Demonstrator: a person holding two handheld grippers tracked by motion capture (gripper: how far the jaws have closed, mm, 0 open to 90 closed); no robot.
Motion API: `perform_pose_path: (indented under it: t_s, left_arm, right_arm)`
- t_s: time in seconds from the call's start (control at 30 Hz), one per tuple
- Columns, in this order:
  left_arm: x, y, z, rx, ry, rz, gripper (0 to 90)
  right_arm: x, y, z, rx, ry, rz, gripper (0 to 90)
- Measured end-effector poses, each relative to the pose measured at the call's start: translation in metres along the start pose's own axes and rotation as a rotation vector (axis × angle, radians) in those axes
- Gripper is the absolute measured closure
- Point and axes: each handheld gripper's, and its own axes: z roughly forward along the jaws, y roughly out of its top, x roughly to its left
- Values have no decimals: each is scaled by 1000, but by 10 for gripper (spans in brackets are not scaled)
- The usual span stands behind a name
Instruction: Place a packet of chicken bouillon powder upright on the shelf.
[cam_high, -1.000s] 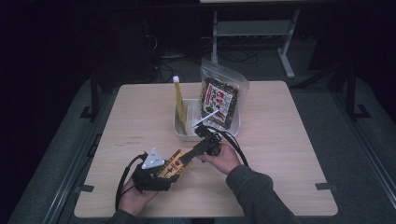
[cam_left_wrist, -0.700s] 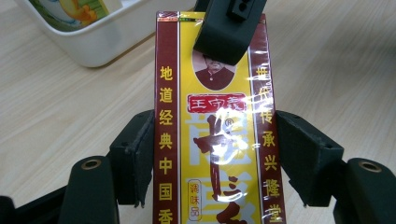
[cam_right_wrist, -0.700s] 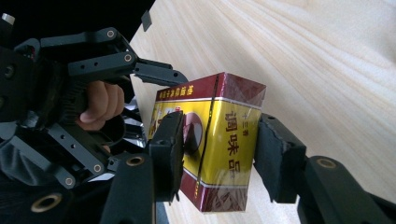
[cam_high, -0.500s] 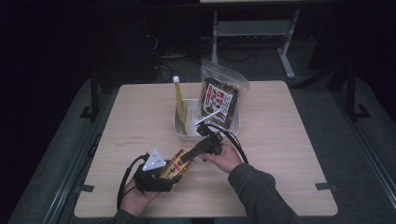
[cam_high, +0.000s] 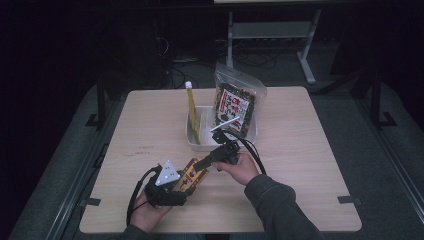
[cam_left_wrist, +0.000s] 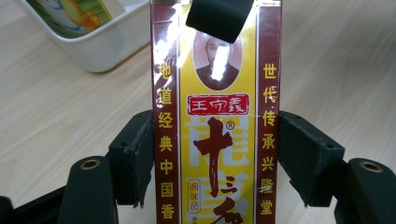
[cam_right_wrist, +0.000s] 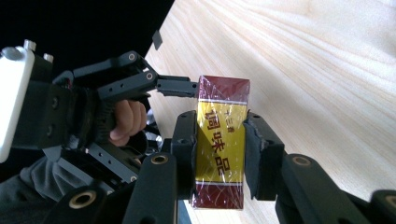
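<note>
Fingers (cam_right_wrist: 254, 158) of both grippers pinch the glossy, cellophane-wrapped rectangular box (cam_left_wrist: 215, 116), right having just closed.

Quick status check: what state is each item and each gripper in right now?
Spice box: sealed in film, held off the table between both grippers.
Left gripper: shut on the box's long sides.
Right gripper: jaws just closing, pads now against the box's end.
White bin: open-topped, on the table.
Snack bag: upright in the bin.
Yellow pack: upright in the bin.
</note>
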Motion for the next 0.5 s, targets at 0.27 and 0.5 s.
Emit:
perform_pose_path:
  t_s: [0.27,0.5]
  left_arm:
    - [3,-1,-2,-4,1,-10,283]
    - [7,-3,-7,-26,13,-35,259]
  right_arm:
    - [14,3,-5,-5,-96,-27,685]
    - [21,5,-24,-45,-181,-35,685]
